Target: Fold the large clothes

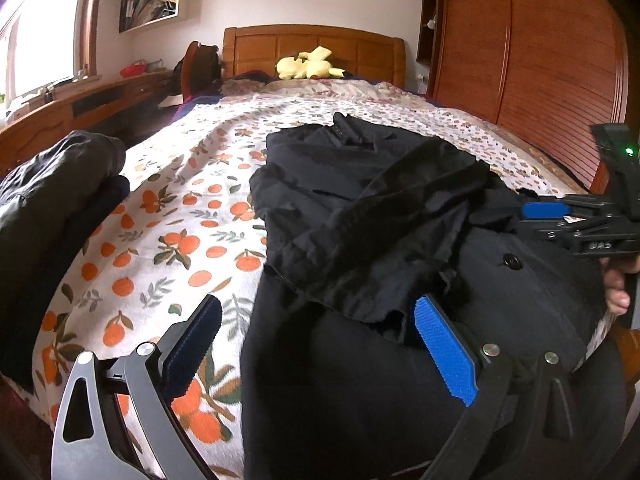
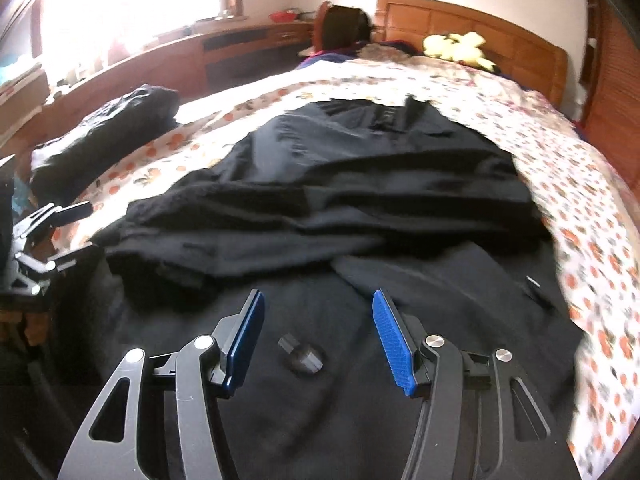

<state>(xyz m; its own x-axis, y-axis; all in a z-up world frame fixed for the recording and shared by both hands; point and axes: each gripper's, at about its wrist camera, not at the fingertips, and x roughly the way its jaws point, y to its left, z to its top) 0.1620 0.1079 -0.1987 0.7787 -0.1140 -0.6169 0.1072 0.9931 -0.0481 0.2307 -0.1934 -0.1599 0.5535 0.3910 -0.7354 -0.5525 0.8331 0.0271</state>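
Observation:
A large black coat [image 1: 360, 208] lies spread on the bed, its sleeves folded across its body; it also fills the right wrist view [image 2: 360, 184]. My left gripper [image 1: 316, 344] is open and empty, low over the coat's near hem at its left edge, one finger over the sheet. My right gripper [image 2: 316, 340] is open and empty above the coat's lower part, with a black button [image 2: 301, 354] between its fingers. The right gripper also shows in the left wrist view [image 1: 560, 216] at the coat's right side. The left gripper shows at the left edge of the right wrist view [image 2: 60, 236].
The bed has an orange-print sheet [image 1: 180, 216]. A dark pile of clothes [image 1: 52, 208] lies at the bed's left edge. A yellow plush toy [image 1: 308, 64] sits by the wooden headboard [image 1: 312, 46]. A wooden wardrobe [image 1: 520, 48] stands on the right, a desk [image 1: 80, 104] on the left.

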